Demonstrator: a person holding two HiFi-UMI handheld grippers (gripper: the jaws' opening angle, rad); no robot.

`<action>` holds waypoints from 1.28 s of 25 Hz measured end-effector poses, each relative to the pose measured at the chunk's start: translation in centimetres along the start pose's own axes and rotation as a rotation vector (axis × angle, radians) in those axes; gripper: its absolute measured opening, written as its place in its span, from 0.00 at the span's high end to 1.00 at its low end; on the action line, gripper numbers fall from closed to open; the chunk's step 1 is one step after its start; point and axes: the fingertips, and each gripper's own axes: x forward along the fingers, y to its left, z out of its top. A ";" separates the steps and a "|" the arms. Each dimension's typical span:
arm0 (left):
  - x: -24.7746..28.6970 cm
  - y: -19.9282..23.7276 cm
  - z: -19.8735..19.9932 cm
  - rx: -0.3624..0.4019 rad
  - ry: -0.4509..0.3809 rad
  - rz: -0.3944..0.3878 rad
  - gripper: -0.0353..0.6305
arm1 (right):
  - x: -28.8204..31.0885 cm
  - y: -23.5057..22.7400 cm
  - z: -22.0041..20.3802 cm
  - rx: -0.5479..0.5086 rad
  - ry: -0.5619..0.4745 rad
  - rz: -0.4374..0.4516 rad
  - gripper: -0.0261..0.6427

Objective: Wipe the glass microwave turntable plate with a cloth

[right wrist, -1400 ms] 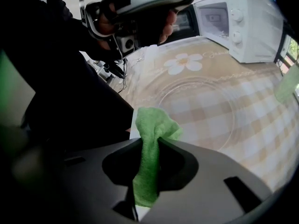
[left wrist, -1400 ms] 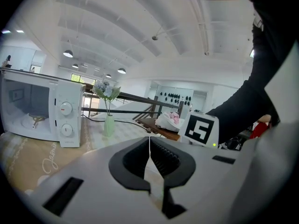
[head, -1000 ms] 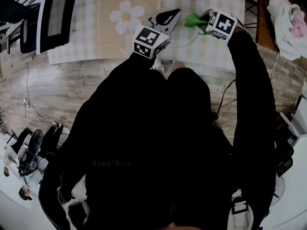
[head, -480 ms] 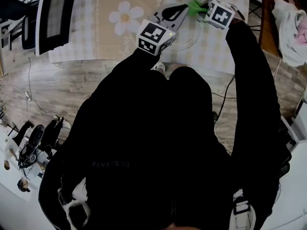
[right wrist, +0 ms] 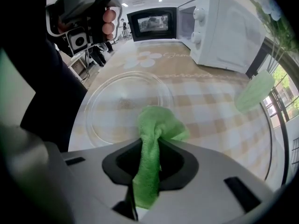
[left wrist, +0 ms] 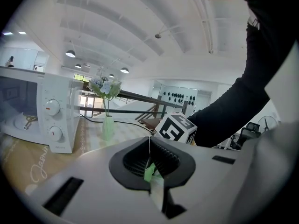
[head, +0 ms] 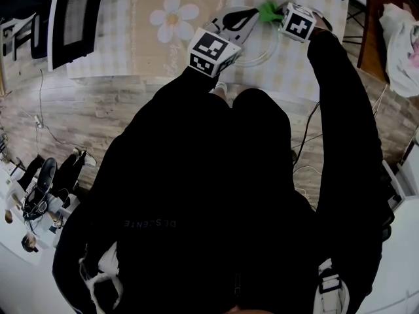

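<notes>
Glass turntable plate (right wrist: 124,99) is resting on the checked counter (right wrist: 210,115), with the right claw (right wrist: 149,148) clamping a soft green cloth (right wrist: 159,125) over its near rim. The left claw (left wrist: 149,158) is pinching what looks like the plate's edge. Rigid, slick and breakable, the plate is likely needing that steadying rim hold.

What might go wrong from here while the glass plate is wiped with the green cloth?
1. The right hand-held gripper pinches only a narrow bunch of the green cloth; rubbing might pull it loose.
2. The glass plate lies flat on the tablecloth, seemingly unclamped; it might slide.
</notes>
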 end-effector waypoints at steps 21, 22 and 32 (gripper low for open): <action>-2.3 -2.1 -0.8 0.010 0.001 -0.010 0.91 | 1.0 12.7 -0.9 0.003 -0.013 0.225 0.83; -2.4 -2.2 -0.9 0.013 0.002 -0.012 0.91 | 1.0 13.3 -0.8 0.003 -0.014 0.236 0.83; -3.5 -2.7 -1.3 0.013 0.003 -0.022 0.91 | 1.4 17.8 -0.1 0.010 -0.022 0.307 0.83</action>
